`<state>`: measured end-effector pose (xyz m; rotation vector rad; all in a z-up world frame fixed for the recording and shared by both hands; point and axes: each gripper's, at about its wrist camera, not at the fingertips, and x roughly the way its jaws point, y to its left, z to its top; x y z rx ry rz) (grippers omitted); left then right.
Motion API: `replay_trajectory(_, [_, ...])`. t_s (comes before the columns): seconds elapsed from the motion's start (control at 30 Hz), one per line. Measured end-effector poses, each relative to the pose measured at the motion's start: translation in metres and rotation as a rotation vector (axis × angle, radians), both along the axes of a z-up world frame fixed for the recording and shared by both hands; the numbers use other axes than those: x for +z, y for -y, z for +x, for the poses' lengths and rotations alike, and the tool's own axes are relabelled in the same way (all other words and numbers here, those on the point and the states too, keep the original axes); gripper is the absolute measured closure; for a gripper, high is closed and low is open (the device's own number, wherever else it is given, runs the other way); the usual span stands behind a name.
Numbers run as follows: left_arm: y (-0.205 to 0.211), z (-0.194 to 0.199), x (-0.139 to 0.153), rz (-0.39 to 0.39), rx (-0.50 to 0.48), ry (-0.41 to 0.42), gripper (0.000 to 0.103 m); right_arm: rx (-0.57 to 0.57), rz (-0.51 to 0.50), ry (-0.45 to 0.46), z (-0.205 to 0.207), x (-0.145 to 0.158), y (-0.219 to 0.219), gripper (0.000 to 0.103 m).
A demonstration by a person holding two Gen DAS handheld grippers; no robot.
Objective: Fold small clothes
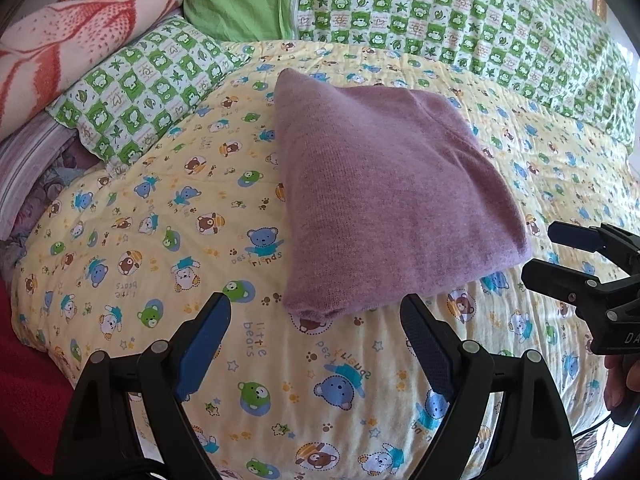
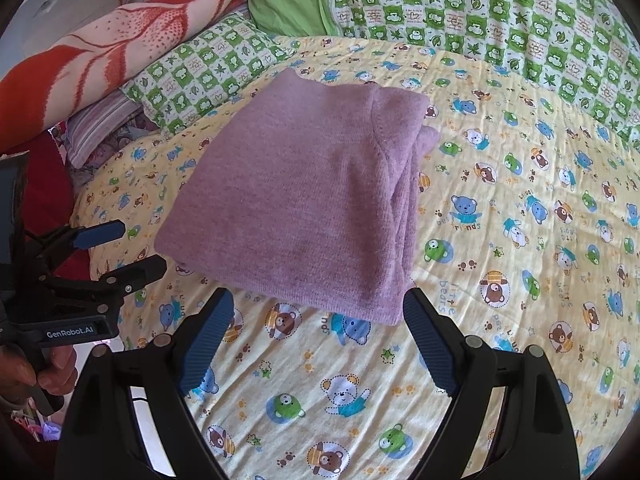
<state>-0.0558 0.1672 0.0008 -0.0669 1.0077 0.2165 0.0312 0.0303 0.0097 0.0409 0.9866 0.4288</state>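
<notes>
A purple knit garment (image 1: 384, 192) lies folded into a thick rectangle on the yellow bear-print quilt (image 1: 160, 232); it also shows in the right wrist view (image 2: 304, 204). My left gripper (image 1: 316, 312) is open and empty, its fingertips just short of the garment's near edge. My right gripper (image 2: 318, 308) is open and empty, also just before the near edge. The right gripper shows at the right in the left wrist view (image 1: 548, 254), and the left gripper at the left in the right wrist view (image 2: 140, 248), both apart from the garment.
A green checked pillow (image 1: 136, 92) and a red-and-white blanket (image 1: 76, 32) are piled at the back left. A green checked cover (image 1: 480, 20) runs along the back. A plain green cloth (image 1: 240, 0) sits behind. The yellow quilt (image 2: 520, 240) stretches to the right.
</notes>
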Motion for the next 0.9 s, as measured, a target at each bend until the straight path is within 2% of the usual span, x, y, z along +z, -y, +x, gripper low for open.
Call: replay_trajectory(0.9, [0.0000, 0.0010, 0.0052, -0.001, 0.017, 0.006, 0.016, 0.000, 0.017, 0.013, 0.0053, 0.0070, -0.0035, 0.016])
